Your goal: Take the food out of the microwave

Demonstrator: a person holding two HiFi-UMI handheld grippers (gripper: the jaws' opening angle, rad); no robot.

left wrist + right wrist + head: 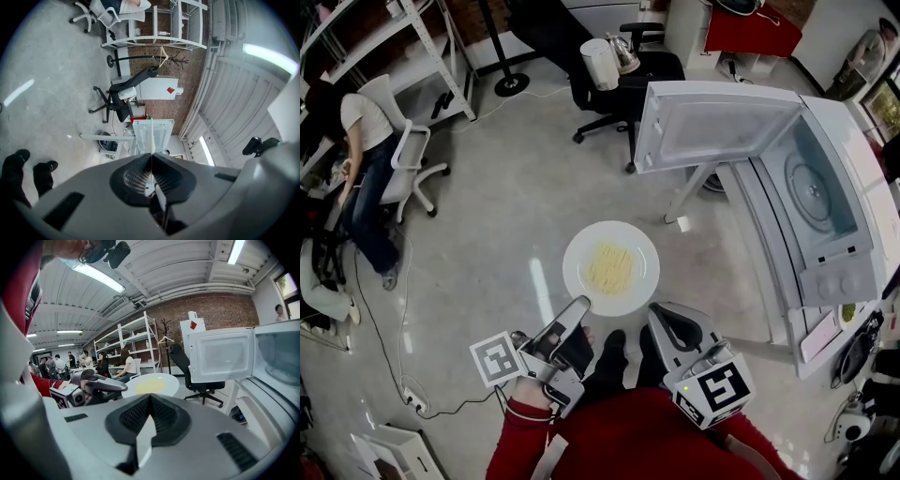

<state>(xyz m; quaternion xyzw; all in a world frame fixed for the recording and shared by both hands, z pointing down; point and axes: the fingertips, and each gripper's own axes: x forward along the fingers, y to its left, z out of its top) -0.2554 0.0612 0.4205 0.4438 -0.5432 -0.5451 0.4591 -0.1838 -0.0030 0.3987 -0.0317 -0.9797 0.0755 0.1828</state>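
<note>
We are holding a white plate (577,273) by its near rim with the left gripper (580,308), whose jaws are clamping down on the plate's edge. In the left gripper view that edge is showing as a thin white line pinched between the two black pads. Yellow noodles (611,265) are lying in the middle of the plate, which is sitting level at the centre of the head view, over the bare grey floor (487,225) and well clear of the microwave (844,253).

The microwave is taking up the right side of the head view. Its door (712,127) is standing wide open toward the upper middle, and its glass turntable (813,192) is showing bare inside the cavity.

We are carrying the right gripper (661,319) at lower centre, just right of the plate's near rim. Its jaws are pressing together with nothing between them, and it is not touching the plate.

A black office chair (619,66) is standing at the top of the head view. A person (361,159) is sitting on a white chair (408,155) at the upper left.
</note>
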